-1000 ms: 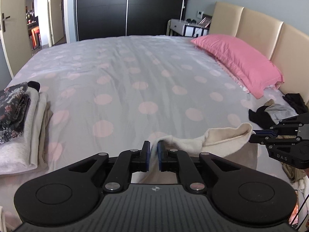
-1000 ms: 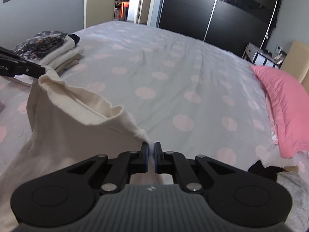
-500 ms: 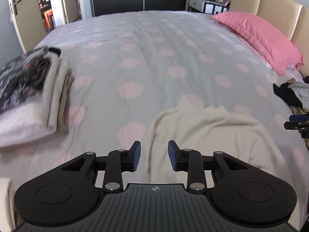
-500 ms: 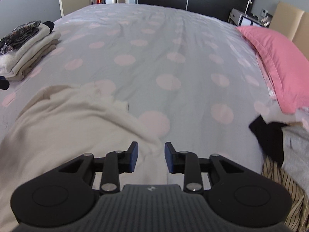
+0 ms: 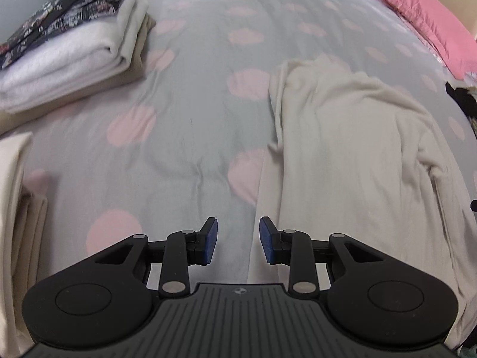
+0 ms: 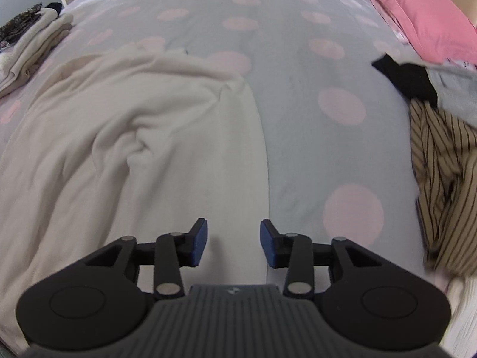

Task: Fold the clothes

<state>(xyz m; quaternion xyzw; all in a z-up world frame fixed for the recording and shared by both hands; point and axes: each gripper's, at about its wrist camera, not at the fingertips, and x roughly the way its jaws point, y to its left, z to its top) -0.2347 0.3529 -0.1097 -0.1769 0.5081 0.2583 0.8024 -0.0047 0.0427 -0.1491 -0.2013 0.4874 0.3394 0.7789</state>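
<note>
A cream garment (image 5: pixel 351 155) lies spread out and wrinkled on the grey bed cover with pink dots (image 5: pixel 179 137). It also shows in the right wrist view (image 6: pixel 125 137). My left gripper (image 5: pixel 238 246) is open and empty, low over the garment's left near edge. My right gripper (image 6: pixel 233 246) is open and empty, low over the garment's right near edge.
A stack of folded clothes (image 5: pixel 68 38) sits at the far left, also in the right wrist view (image 6: pixel 29 38). Another folded cream piece (image 5: pixel 15 208) lies at the near left. A heap of unfolded clothes, striped (image 6: pixel 441 179) and black (image 6: pixel 408 77), lies right. A pink pillow (image 6: pixel 417 9) lies far right.
Both grippers opened and let go of the cream garment, which dropped flat onto the bed. Both grippers then drew back and tilted down toward its near edge.
</note>
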